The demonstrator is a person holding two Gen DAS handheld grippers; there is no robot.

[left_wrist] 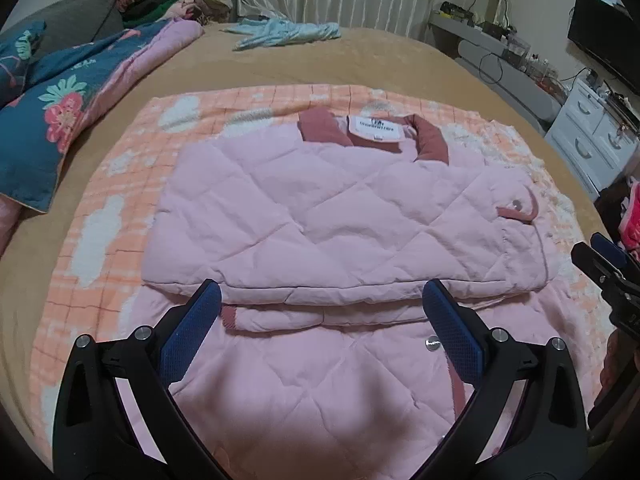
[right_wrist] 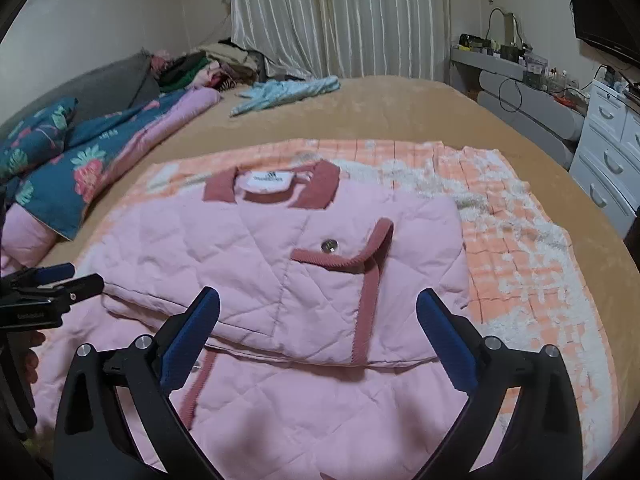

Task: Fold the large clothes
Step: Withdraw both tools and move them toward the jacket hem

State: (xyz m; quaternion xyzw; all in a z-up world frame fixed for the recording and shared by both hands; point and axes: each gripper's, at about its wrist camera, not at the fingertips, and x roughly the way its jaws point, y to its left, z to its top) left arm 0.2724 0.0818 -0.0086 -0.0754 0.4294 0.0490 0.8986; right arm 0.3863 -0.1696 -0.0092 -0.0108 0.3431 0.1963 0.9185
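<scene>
Pink quilted jacket (left_wrist: 320, 216): lies partly folded on the bed, upper section doubled over the lower, folded edge running across in front of both tools. Dusty-rose collar (right_wrist: 312, 186) at the far end, with a white neck label (right_wrist: 269, 181) showing. Rose-trimmed pocket flap (right_wrist: 352, 256) with a metal snap (right_wrist: 329, 245) faces up on the right side of the folded section. Second snap (left_wrist: 433, 345) on the lower layer.

Orange-and-white checked blanket (left_wrist: 120, 184): spread flat under the jacket.

Bed (left_wrist: 380, 60): tan cover, carrying blanket and jacket.

Left tool (left_wrist: 324, 320): jaws wide apart, blue pads either side of the jacket's folded edge, above the cloth, nothing gripped.

Right tool (right_wrist: 318, 322): jaws spread fully wide, above the jacket's near edge, nothing between the pads. Seen at the right edge of the left wrist view.

Other items:
- Blue floral quilt with pink lining (left_wrist: 60, 92), bunched along the left side of the bed.
- Light blue garment (right_wrist: 288, 90), crumpled at the far end of the bed, well apart from the jacket.
- Pile of mixed clothes (right_wrist: 208, 66), far left corner.
- Striped curtain (right_wrist: 340, 16), behind the bed.
- White drawer unit (right_wrist: 608, 152), right of the bed.
- Dark screen (left_wrist: 604, 36), on the right wall.
</scene>
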